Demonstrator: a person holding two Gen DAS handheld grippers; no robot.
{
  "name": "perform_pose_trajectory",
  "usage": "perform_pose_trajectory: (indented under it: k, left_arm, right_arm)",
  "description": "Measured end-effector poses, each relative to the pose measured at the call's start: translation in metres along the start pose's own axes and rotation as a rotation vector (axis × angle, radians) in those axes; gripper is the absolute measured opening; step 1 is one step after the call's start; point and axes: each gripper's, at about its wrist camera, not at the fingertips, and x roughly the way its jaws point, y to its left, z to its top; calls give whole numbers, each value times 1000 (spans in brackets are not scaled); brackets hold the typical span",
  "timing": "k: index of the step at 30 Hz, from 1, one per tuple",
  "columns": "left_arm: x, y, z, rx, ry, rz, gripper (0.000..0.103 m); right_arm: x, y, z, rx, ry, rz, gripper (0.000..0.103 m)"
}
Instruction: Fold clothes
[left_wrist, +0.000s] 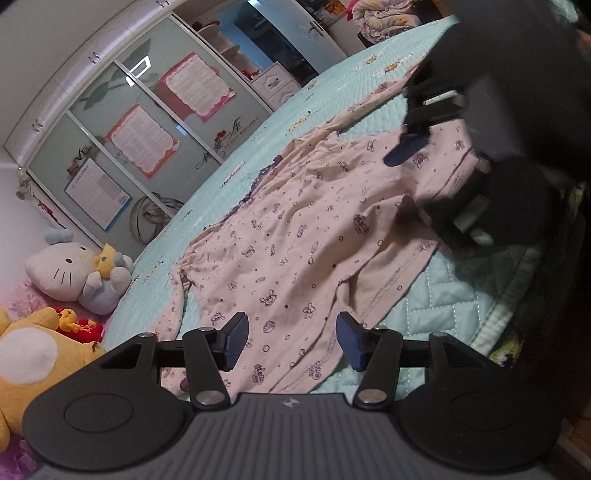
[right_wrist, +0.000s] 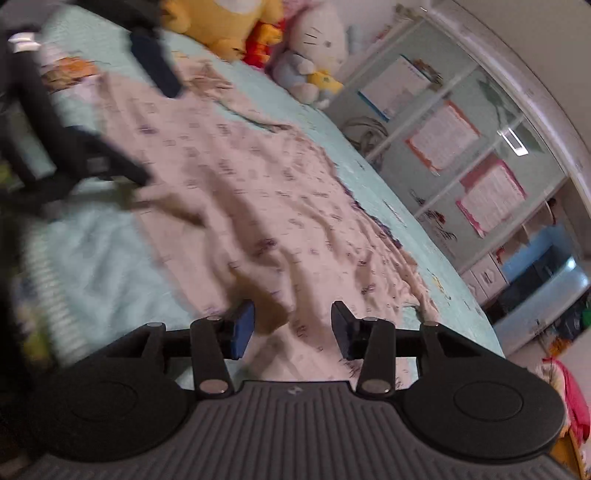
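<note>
Your left gripper (left_wrist: 291, 341) is hovering with jaws parted over the near hem of the pink printed pajama top (left_wrist: 295, 236), nothing between its pads. Your right gripper (right_wrist: 291, 328) is likewise standing released above the rumpled cloth, gripping nothing. You are looking at the top lying spread across the mint quilted bedspread (left_wrist: 436, 299). Beyond it, plush toys (left_wrist: 74, 269) are sitting beside the wardrobe (left_wrist: 122, 122).

On the wardrobe's glass sliding doors (left_wrist: 122, 122), the decal "LOVE" (left_wrist: 79, 164) stands beside the lowest poster and a cursive decal (left_wrist: 231, 136) near the lower right, its wording illegible like the posters' print.
</note>
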Motion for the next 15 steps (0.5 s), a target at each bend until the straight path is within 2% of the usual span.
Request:
perform_pose_trajectory:
  k: [2, 4, 9, 12, 15]
  left_arm:
    - [-4, 2, 3, -1, -10, 2, 59]
    - [-4, 3, 5, -10, -21, -11, 60]
    - [6, -6, 15, 8, -46, -39, 60]
    - [18, -9, 22, 5, -53, -20, 60]
    - [32, -6, 27, -25, -50, 28, 60]
  right_arm:
    - [4, -19, 8, 89, -2, -8, 9]
    - [2, -37, 14, 160, -31, -24, 0]
    - [-19, -59, 25, 247, -123, -39, 0]
    - [-30, -66, 30, 273, -158, -30, 0]
    - [-40, -70, 38, 289, -191, -18, 0]
